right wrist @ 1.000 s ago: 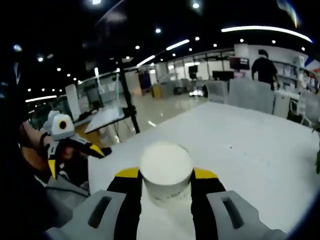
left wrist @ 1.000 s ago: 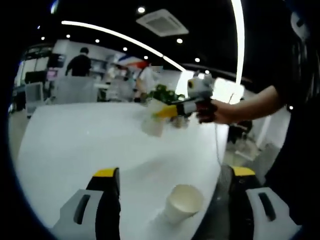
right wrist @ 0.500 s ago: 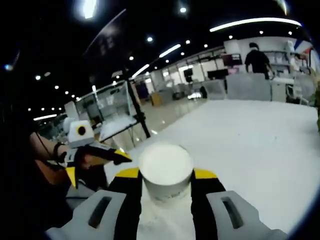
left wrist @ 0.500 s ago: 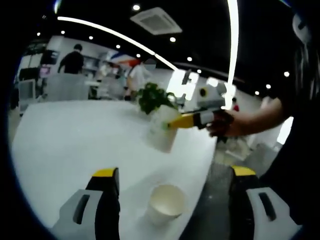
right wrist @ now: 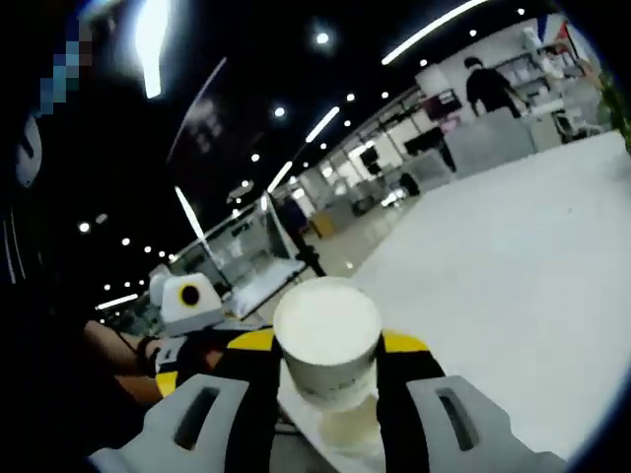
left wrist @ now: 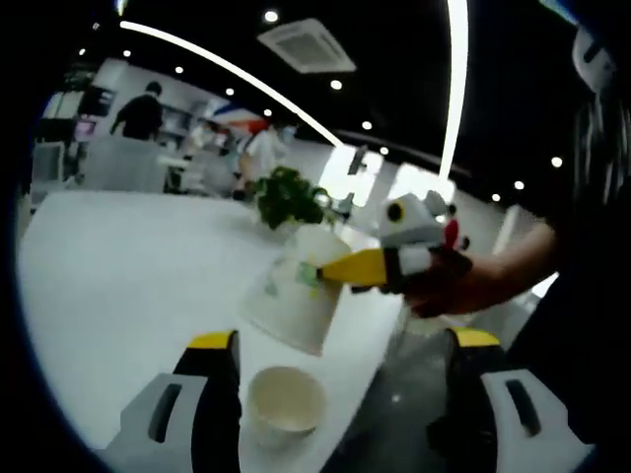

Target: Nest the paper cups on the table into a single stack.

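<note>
The right gripper (right wrist: 328, 370) pinches a smooth white tapered paper cup (right wrist: 327, 340), tilted above a second cup (left wrist: 284, 402) standing on the glossy white desk (left wrist: 118, 266). The left gripper (left wrist: 335, 379) is spread.

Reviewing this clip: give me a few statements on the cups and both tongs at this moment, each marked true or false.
1. The right tongs are shut on a paper cup. True.
2. The held paper cup sits nested inside the cup on the table. False: it hangs above it, tilted and apart.
3. The left tongs grip the cup on the table. False: they are open, one jaw either side of it.
4. A potted plant stands further back on the white table. True.
</note>
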The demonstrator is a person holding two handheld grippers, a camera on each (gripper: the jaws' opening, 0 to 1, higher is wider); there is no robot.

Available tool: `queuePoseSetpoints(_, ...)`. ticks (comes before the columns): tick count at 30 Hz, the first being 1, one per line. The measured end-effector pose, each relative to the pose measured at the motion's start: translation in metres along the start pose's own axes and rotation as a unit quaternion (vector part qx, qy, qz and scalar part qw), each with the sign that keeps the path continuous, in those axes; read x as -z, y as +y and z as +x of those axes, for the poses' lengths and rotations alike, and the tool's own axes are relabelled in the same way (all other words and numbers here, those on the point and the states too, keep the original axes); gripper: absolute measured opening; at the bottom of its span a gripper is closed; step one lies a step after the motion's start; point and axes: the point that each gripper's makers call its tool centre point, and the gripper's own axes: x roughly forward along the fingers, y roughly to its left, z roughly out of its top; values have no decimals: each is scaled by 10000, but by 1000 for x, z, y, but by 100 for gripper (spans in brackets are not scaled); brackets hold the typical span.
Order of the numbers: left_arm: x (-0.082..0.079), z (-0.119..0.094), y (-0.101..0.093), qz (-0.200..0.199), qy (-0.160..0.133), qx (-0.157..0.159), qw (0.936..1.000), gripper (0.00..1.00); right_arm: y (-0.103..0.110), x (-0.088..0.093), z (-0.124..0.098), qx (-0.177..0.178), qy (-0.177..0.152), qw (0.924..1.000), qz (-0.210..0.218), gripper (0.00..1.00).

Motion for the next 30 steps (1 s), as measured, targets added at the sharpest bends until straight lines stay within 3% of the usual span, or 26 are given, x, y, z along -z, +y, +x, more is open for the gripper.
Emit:
queuePoseSetpoints(3,-5,0,-4,-91,-172,64,9998,82,1,-4,0,-30,-317,9985,456,35)
queuePoseSetpoints(5,-5,0,-4,-220,-202,100,9995,78,2,-3,1,-120,-357,9965,742,35)
queuePoseSetpoints(13,-19,-6,-4,-529,-612,135,9966,75,-1,-5,-3,-86,-476,9957,795,35)
queuePoseSetpoints(18,-27,-11,-5,-611,-854,194,9943,65,3,-5,-5,-222,-560,9930,1018,34)
queuePoseSetpoints(30,-27,-19,-13,-665,-906,409,9928,37,20,-6,-8,-799,-588,9866,1298,35)
